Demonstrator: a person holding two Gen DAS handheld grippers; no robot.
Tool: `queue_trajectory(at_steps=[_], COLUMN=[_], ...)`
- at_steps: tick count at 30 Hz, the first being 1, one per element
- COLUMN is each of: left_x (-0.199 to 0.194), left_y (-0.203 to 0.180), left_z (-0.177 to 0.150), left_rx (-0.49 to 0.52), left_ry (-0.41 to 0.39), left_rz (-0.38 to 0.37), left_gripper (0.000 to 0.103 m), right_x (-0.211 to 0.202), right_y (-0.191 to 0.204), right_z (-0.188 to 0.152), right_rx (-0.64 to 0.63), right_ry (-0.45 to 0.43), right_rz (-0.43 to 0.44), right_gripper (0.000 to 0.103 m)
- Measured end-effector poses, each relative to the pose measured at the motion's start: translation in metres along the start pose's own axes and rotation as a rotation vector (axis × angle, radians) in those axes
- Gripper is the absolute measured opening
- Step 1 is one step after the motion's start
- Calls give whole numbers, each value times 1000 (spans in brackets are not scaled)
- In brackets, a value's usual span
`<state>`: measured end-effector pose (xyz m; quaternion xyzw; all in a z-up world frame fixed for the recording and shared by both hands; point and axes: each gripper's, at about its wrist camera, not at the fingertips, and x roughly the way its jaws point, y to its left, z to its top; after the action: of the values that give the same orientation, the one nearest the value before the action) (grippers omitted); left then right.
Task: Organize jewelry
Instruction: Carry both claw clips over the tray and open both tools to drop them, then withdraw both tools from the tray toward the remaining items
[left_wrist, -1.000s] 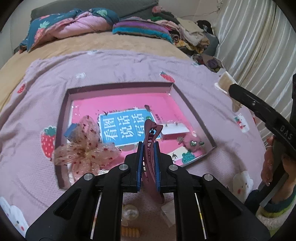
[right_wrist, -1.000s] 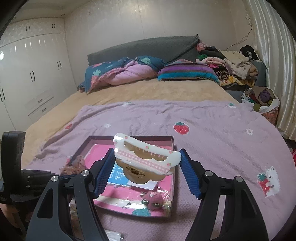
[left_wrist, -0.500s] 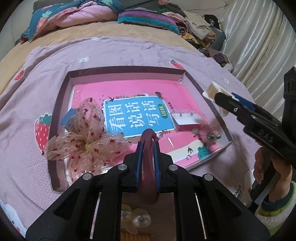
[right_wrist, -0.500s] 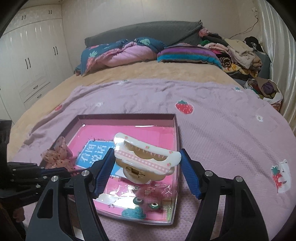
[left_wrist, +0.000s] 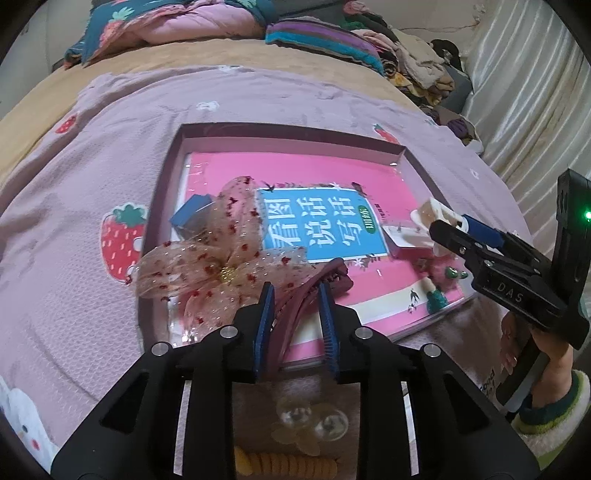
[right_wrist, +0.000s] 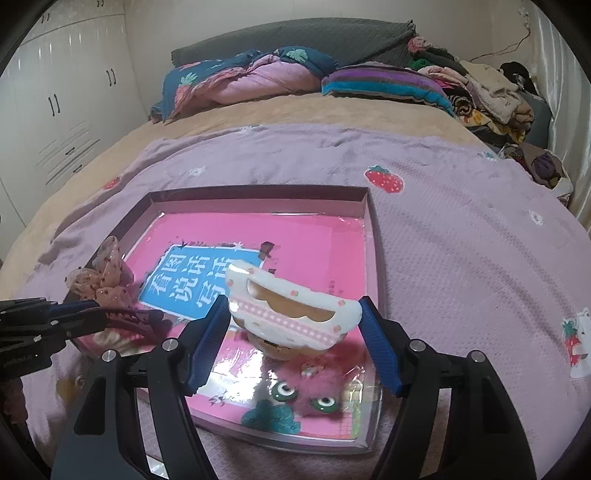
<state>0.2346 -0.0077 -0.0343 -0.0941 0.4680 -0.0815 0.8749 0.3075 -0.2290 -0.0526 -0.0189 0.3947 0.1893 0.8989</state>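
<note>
On a bed, the left tool (left_wrist: 295, 314) is opening around a maroon clip (left_wrist: 314, 284) over the tray's (left_wrist: 288, 129) near edge. The right tool (right_wrist: 291, 332) grips a white clip (right_wrist: 291, 310) above the tray. Released here, the maroon clip may tip out onto the bed.

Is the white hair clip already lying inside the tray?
No, the right gripper holds the white hair clip between its blue pads, above the tray.
</note>
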Motion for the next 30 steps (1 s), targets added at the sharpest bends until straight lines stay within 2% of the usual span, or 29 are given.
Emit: queue_trajectory(at_steps=[3,10,12,16,25,30], left_x=[-2,-9,-12,-16,-37,-52], left_y=[3,6,6,1,-11,-9], left_z=[-1,-4,-4,-4,-2,-2], left_rx=[-11,-36,-42,-42,-44,-66], left_ry=[-2,-12,-15,-22,-65,-98], left_rz=[11,26,28,28,49,55], left_gripper=[17,17,23,27,52,71], right_x=[-5,-25,-31,-45,-70,-82], right_y=[-1,-9,-10,-13,-20,-18], right_z=[-2,-3,-4,-5,-6,-7], right_rx=[9,44,46,54,74,73], right_ry=[-10,-47,-57,-79,-124,-141], right_rz=[7,30,29,21,48,54], right_gripper=[80,86,89,97,99,99])
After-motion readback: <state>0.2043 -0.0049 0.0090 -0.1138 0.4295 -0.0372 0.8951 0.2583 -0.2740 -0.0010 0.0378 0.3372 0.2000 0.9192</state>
